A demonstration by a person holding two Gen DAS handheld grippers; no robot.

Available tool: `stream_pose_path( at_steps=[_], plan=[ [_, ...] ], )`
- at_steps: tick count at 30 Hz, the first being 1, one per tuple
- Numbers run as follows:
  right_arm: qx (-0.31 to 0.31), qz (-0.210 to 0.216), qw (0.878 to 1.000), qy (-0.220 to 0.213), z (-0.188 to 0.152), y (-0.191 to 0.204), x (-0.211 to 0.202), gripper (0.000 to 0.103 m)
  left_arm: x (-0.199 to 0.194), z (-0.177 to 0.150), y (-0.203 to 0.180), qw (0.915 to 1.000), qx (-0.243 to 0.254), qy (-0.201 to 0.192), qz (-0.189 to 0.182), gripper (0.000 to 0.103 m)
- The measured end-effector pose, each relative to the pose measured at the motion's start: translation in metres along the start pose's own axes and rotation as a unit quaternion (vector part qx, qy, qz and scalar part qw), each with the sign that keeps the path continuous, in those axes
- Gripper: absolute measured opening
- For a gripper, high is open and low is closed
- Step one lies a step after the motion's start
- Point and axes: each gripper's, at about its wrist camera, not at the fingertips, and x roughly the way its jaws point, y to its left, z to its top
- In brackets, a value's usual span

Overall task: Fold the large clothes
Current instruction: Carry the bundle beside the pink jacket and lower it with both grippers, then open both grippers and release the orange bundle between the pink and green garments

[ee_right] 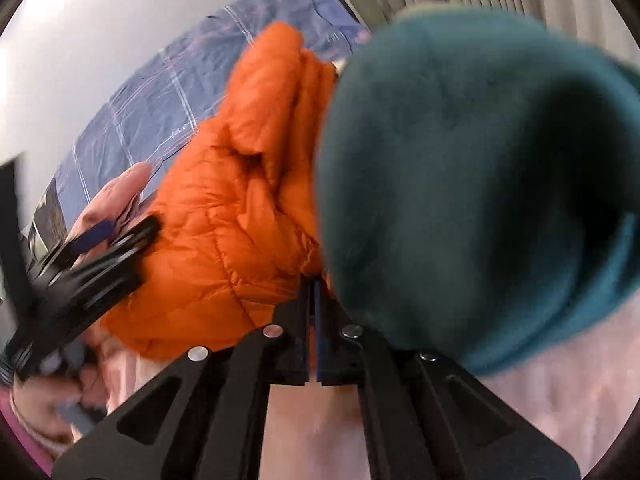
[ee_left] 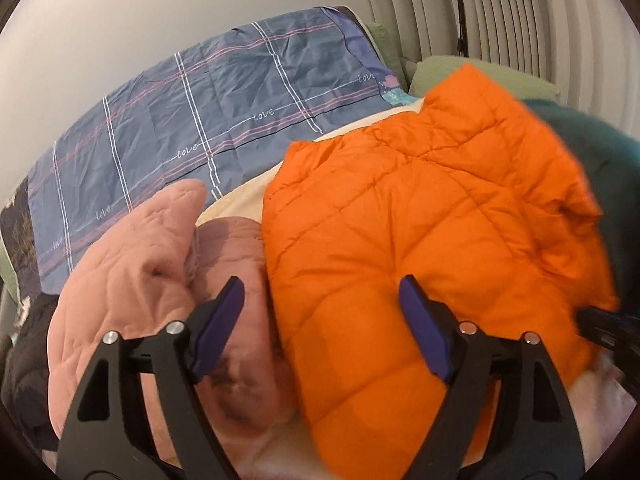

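Observation:
An orange quilted jacket lies over a pink padded garment on the bed. My left gripper stands open above the jacket's left edge, one pad over the pink garment and the other over the orange, with nothing pinched. In the right wrist view the right gripper is shut, its pads together on a bunched edge of the orange jacket. A teal garment hangs close in front and hides what lies behind it. The left gripper shows blurred at the left.
A blue plaid cover spreads over the far side of the bed against a pale wall. Cream vertical blinds stand at the back right, with a green cushion below them. A hand holds the left gripper's handle.

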Motion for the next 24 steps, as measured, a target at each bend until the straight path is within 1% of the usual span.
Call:
stream_pose_path(
  at_steps=[3, 5, 7, 8, 9, 10, 12, 13, 14, 15, 16, 17, 19, 21, 22, 23, 24],
  plan=[
    [-0.041, -0.060, 0.997, -0.005, 0.005, 0.026, 0.013, 0.000, -0.009, -0.008, 0.014, 0.9991, -0.030, 0.001, -0.028, 0.084],
    [-0.040, -0.078, 0.996, 0.006, 0.010, 0.032, 0.030, 0.000, -0.019, -0.015, 0.018, 0.9986, -0.035, -0.013, -0.037, 0.084],
    [-0.035, -0.091, 0.995, 0.023, 0.011, 0.039, 0.053, 0.000, -0.026, -0.020, 0.012, 0.9993, -0.012, -0.025, -0.025, 0.085],
    [-0.040, -0.099, 0.994, 0.026, 0.012, 0.043, 0.057, 0.000, -0.028, -0.022, 0.008, 0.9995, 0.000, -0.026, -0.019, 0.085],
    [-0.046, -0.110, 0.993, 0.023, 0.012, 0.048, 0.055, 0.000, -0.029, -0.024, 0.005, 0.9994, 0.014, -0.028, -0.012, 0.085],
    [-0.052, -0.113, 0.992, 0.017, 0.010, 0.051, 0.050, 0.002, -0.032, -0.026, 0.002, 0.9991, 0.026, -0.031, -0.008, 0.085],
    [-0.073, -0.108, 0.991, 0.000, -0.002, 0.057, 0.029, 0.004, -0.039, -0.031, 0.002, 0.9982, 0.044, -0.040, -0.005, 0.085],
    [-0.084, -0.099, 0.991, -0.009, -0.009, 0.058, 0.016, 0.010, -0.043, -0.033, 0.005, 0.9980, 0.046, -0.043, -0.010, 0.085],
    [-0.091, -0.086, 0.992, -0.018, -0.017, 0.058, 0.002, 0.017, -0.046, -0.034, 0.008, 0.9980, 0.043, -0.045, -0.013, 0.085],
    [-0.090, -0.066, 0.993, -0.026, -0.030, 0.054, -0.019, 0.028, -0.049, -0.035, 0.012, 0.9981, 0.037, -0.046, -0.016, 0.085],
    [-0.085, -0.059, 0.994, -0.031, -0.038, 0.051, -0.033, 0.043, -0.053, -0.037, 0.017, 0.9984, 0.025, -0.046, -0.020, 0.085],
    [-0.080, -0.052, 0.995, -0.038, -0.046, 0.047, -0.049, 0.044, -0.058, -0.041, 0.021, 0.9985, 0.010, -0.046, -0.028, 0.085],
    [-0.090, -0.040, 0.994, -0.055, -0.063, 0.044, -0.082, 0.044, -0.068, -0.046, 0.025, 0.9980, -0.009, -0.045, -0.042, 0.085],
    [-0.101, -0.051, 0.991, -0.077, -0.080, 0.045, -0.115, 0.045, -0.086, -0.056, 0.026, 0.9964, -0.028, -0.048, -0.063, 0.085],
    [-0.104, -0.051, 0.989, -0.087, -0.088, 0.047, -0.130, 0.047, -0.096, -0.061, 0.026, 0.9954, -0.036, -0.051, -0.072, 0.088],
    [-0.107, -0.050, 0.988, -0.096, -0.097, 0.048, -0.145, 0.054, -0.109, -0.068, 0.025, 0.9942, -0.043, -0.054, -0.083, 0.089],
    [-0.110, -0.051, 0.986, -0.112, -0.104, 0.051, -0.162, 0.058, -0.121, -0.074, 0.024, 0.9930, -0.050, -0.058, -0.090, 0.091]
  ],
)
